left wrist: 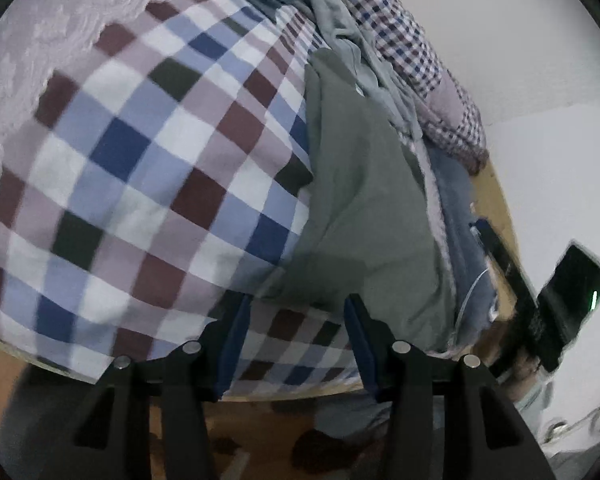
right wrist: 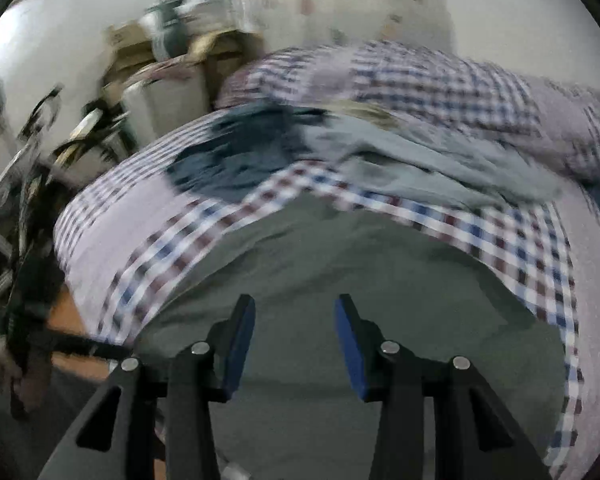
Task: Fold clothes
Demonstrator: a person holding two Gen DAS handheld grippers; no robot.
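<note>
Both hand-held grippers, left (left wrist: 296, 344) and right (right wrist: 296, 344), gape empty over the green garment (right wrist: 340, 280). Crumpled clothes (right wrist: 420, 152) crowd behind it. Only the right view shows boxes (right wrist: 132, 52), upper left.

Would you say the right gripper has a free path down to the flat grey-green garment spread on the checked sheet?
Probably yes: the right gripper hangs with jaws open and empty directly over the flat grey-green garment, and nothing lies between them; the picture is blurred, though.

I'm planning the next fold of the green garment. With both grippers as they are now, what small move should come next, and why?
Probably lower the left gripper onto the near edge of the green garment and close. Both the left and the right gripper stand open and empty, and the garment lies flat on the checked sheet, so nothing is held to fold yet.
</note>
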